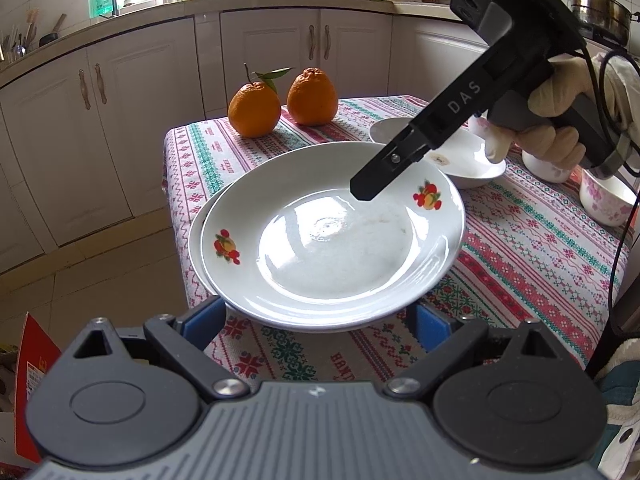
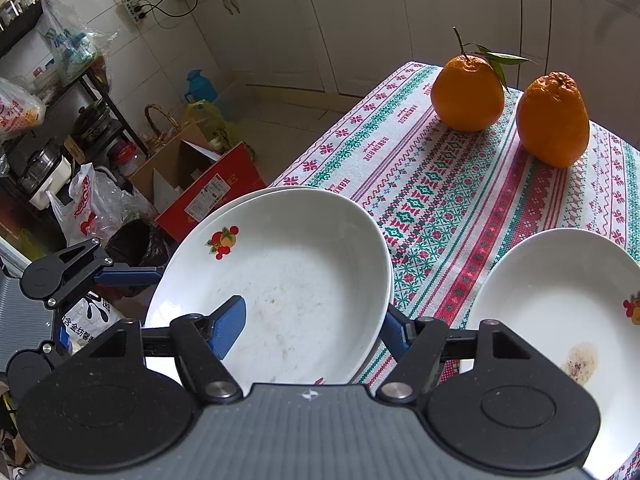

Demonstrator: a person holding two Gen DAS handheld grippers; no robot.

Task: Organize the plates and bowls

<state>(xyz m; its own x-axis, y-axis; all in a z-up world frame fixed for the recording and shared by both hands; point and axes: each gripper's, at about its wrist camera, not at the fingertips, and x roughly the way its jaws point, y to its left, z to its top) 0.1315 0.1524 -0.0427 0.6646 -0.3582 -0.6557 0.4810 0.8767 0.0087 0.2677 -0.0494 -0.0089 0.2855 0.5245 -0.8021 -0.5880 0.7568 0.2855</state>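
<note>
The top plate (image 1: 328, 236), white with fruit prints, sits nested on a second plate (image 1: 197, 236) at the tablecloth's (image 1: 532, 256) near-left corner, with two oranges (image 1: 280, 100) beyond it and another white dish (image 2: 560, 300) just to its right. The left gripper (image 1: 320, 320) hangs at the stack's near rim, its blue fingers (image 1: 202, 320) wide apart to either side and gripping nothing. The right gripper (image 2: 312, 328) straddles the top plate's right rim, one finger (image 2: 228, 326) inside the dish, one beneath, pads loose.

White plate (image 1: 328, 248), fruit motifs
</note>
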